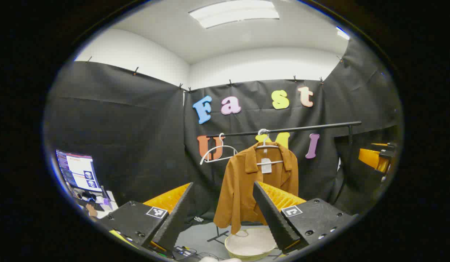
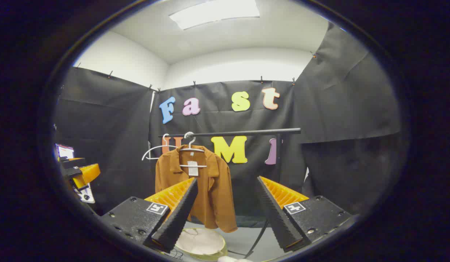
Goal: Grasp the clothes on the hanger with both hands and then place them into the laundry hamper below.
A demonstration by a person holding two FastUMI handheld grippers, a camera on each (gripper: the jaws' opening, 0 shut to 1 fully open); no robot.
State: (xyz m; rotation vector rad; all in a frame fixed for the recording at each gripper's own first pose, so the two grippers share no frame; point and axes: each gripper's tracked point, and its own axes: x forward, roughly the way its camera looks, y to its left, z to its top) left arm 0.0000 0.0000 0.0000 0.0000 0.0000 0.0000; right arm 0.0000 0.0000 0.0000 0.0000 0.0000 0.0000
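1. Black rail (image 1: pixel 283 130) spans the booth wall; everything below is placed from it. In the left gripper view its right upright (image 1: pixel 350 140) shows near the end, and its foot is hidden.
2. Brown shirt (image 1: pixel 243 182) hangs under the rail on a white hanger (image 1: pixel 268 147), hook over the bar; in the right gripper view the shirt (image 2: pixel 210 189) hangs towards the rail's left end. A pale tag (image 1: pixel 266 165) sits at the collar, too small to read.
3. Left gripper (image 1: pixel 223 214) is in front of the rail and below it, jaws spread wide, holding nothing. Its right finger (image 1: pixel 274 214) covers the shirt's lower right part, though how near it is cannot be told.
4. Right gripper (image 2: pixel 226 213) is also below the rail with its jaws apart and empty. Its left finger (image 2: pixel 177 214) overlaps the shirt's lower left edge in view.
5. Cream hamper (image 1: pixel 250 243) stands on the floor beneath the shirt and rail, its near rim cut off by the view's edge; in the right gripper view the hamper (image 2: pixel 203 242) is partly hidden behind the left finger.
6. Second hanger (image 1: pixel 217 153), bare and white, hangs on the rail left of the shirt.
7. Monitor (image 1: pixel 79 171) stands far left of the rail, low, cut by the view's edge.
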